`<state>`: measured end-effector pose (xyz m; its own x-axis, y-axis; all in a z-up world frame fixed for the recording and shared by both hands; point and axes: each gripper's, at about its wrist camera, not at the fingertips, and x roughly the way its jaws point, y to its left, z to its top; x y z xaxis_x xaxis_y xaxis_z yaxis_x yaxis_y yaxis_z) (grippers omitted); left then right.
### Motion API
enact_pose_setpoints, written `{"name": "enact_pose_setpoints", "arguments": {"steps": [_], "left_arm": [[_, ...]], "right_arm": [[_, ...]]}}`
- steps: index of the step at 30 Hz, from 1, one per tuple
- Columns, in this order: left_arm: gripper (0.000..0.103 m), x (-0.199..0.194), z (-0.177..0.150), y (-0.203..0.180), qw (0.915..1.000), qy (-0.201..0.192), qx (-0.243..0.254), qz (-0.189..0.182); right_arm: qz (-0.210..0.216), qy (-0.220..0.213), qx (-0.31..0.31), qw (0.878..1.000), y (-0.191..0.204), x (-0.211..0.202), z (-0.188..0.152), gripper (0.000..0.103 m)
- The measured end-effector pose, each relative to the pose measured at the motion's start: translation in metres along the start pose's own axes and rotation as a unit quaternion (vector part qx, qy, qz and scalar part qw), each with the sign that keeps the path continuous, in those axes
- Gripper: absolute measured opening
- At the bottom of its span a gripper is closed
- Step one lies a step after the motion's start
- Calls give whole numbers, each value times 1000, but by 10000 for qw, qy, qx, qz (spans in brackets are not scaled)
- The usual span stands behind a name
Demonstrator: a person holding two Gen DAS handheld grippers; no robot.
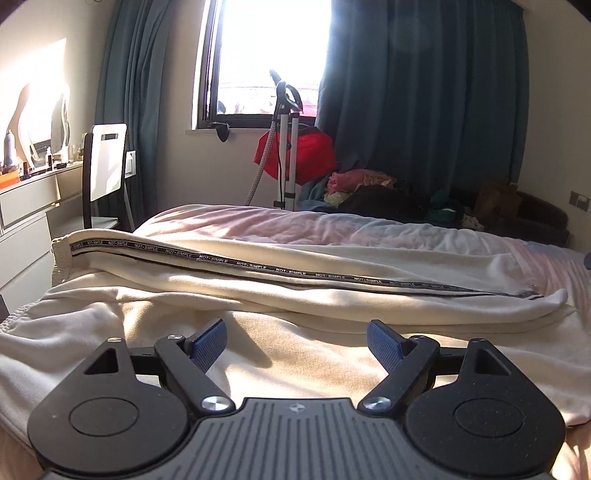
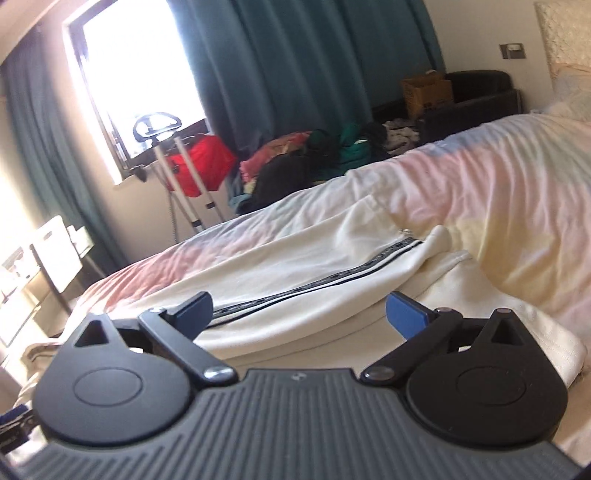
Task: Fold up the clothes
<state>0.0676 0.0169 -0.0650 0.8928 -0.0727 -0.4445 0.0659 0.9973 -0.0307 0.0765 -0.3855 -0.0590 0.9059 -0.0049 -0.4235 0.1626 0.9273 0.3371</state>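
My left gripper gapes wide, holding nothing, low in frame over the cream trousers; my right gripper likewise, above them at lower centre.

Blown-out window glare, fisheye-warped edges

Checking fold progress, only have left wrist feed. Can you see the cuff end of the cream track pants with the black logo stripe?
Observer: Yes. In the right wrist view the cream track pants with the black logo stripe end in two stacked leg ends, with a small zipper pull at the hem.
Operator: Right gripper holding anything?
Observer: No. The right gripper is open, blue pads apart over the pants.
Operator: What's beyond the hem, on the right?
Observer: Only the pastel striped bedspread, rising toward a cream quilted headboard.
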Motion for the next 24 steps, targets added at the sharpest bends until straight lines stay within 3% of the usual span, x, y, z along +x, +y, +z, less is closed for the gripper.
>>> {"name": "enact_pose_setpoints", "arguments": {"steps": [3,11,15,19,24], "left_arm": [[85,-15,-3,-5,9999,-34,138,14],[90,-32,-8,-14,9992,53,388,125],[96,-31,-11,0,9987,451,98,232],[100,-34,-14,28,9951,722,-194,648],[103,-34,-11,71,9849,1004,-763,1186]], "right_arm": [[152,-98,-429,9989,18,-26,-6,102],[214,175,-553,9981,27,-51,-30,102],[22,195,-758,9969,31,-54,-34,102],[-82,325,-745,9967,28,-50,-36,102],[-228,458,-711,9962,24,-47,-38,102]]}}
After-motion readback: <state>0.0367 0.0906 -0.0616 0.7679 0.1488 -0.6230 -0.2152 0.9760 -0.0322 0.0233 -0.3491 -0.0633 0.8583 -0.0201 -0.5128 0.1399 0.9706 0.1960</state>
